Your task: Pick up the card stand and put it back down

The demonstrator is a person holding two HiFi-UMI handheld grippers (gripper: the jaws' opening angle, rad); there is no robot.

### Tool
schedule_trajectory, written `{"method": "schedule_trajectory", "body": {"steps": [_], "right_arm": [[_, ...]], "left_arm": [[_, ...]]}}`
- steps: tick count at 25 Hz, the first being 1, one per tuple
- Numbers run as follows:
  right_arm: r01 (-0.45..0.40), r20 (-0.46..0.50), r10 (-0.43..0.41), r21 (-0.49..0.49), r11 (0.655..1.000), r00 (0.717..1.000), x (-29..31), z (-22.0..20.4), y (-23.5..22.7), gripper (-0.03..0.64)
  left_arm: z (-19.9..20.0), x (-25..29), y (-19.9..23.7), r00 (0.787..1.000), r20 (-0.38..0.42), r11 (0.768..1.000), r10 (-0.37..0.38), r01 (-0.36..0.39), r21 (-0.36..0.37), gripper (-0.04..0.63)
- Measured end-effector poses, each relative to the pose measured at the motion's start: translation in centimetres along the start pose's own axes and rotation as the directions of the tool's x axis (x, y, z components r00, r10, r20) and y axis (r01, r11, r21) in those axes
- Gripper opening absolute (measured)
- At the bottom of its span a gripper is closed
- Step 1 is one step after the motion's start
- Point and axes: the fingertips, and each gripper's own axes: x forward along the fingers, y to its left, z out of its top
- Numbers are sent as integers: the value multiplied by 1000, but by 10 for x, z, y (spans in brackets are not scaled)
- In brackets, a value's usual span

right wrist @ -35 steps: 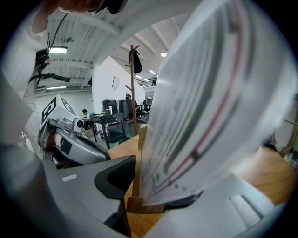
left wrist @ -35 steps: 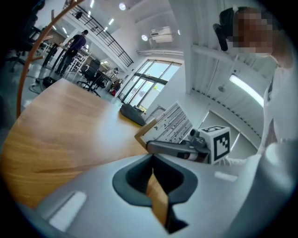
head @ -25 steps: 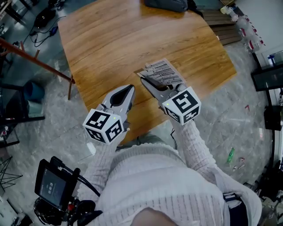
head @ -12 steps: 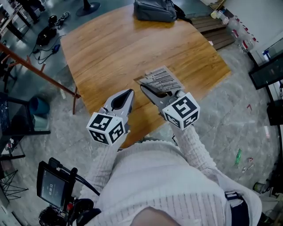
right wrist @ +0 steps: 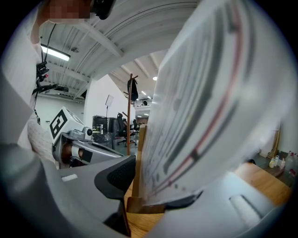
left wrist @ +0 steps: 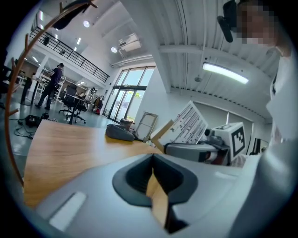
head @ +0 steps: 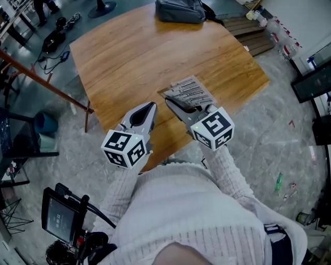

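Observation:
The card stand (head: 189, 90), a white printed card in a small wooden base, is between the jaws of my right gripper (head: 181, 103) over the table's near edge. The right gripper is shut on it. In the right gripper view the card (right wrist: 195, 116) fills the frame, its wooden base (right wrist: 139, 204) pinched low between the pads, with tabletop showing beneath. From the left gripper view the card stand (left wrist: 188, 123) leans tilted above the right gripper (left wrist: 195, 151). My left gripper (head: 147, 111) is beside it on the left, shut and holding nothing (left wrist: 156, 186).
The wooden table (head: 129, 52) reaches away from me, with a dark bag (head: 178, 10) at its far edge. Beyond the table's left side are a slanted rail (head: 46, 80) and floor clutter. Near me, at lower left, is a device with a screen (head: 62, 220).
The right gripper has drifted slightly with the card stand still in its jaws. The left gripper has kept its place. The head view has shifted a little.

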Motion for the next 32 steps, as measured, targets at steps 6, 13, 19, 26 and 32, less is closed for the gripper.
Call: {"method": "schedule_trajectory", "body": {"steps": [6,13,19,26,32], "right_arm": [[-5,-15,5,-8,1000,1000,0,-4,1,181],[-16,-54,17,8,1000,998,4,-14,1,181],[-40,-92,43,38,998,995,14,-26,-3,181],[-46,-163,52,43,998,985,59,-76,-4,182],[-71,-272,83,51,996,959,89,-132,-4,183]], "left_arm": [[-4,-1,-2,1000,-11,1000,-2,2,-6,8],[-17,-3,-1,999,-38,999,5,-6,-35,8],[-23,0,7,998,-59,997,22,-27,-79,8],[-58,8,44,994,-106,988,12,-28,-152,8],[-86,22,65,990,-140,978,-7,-23,-209,8]]}}
